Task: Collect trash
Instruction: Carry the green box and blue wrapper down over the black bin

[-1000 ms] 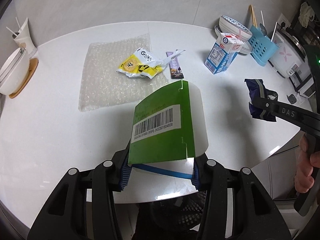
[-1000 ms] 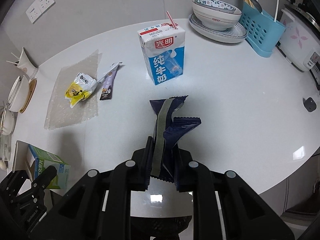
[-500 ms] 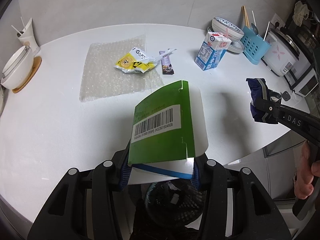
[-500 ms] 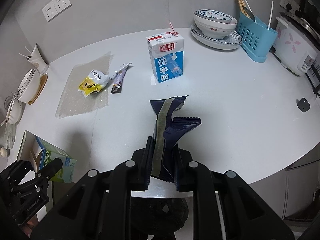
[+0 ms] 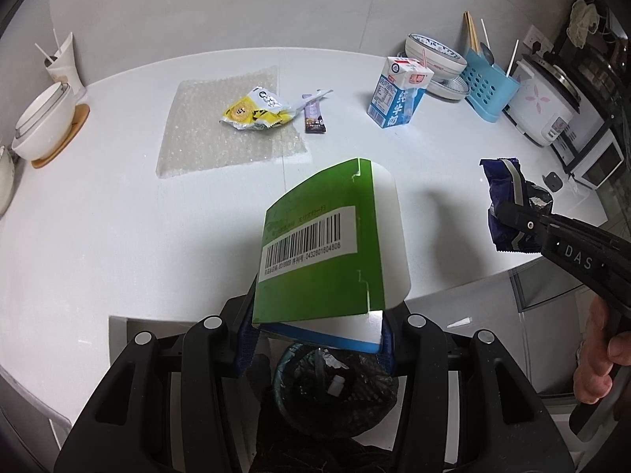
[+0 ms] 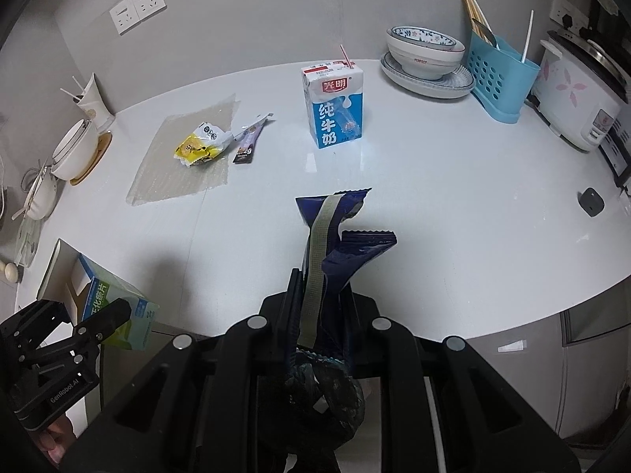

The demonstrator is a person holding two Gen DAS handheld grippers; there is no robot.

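My left gripper (image 5: 315, 339) is shut on a green and white box (image 5: 327, 244) and holds it past the table's front edge, above a black-lined trash bin (image 5: 335, 390). My right gripper (image 6: 321, 299) is shut on a dark blue wrapper (image 6: 339, 236), also past the front edge, with the bin (image 6: 323, 394) under it. On the white table (image 5: 98, 216) lie a bubble wrap sheet (image 5: 221, 126), a yellow snack packet (image 5: 252, 112), a purple sachet (image 5: 313, 114) and a blue milk carton (image 6: 333, 110) with a straw.
Bowls on a plate (image 6: 426, 59), a blue utensil holder (image 6: 501, 75) and a rice cooker (image 6: 579, 94) stand at the back right. A white bowl on a wooden coaster (image 5: 43, 126) and a cup with sticks (image 5: 63, 63) stand at the left. A small black object (image 6: 591, 201) lies at the right.
Both grippers have pulled back from the table with their loads. The trash bin has come into view beneath them.
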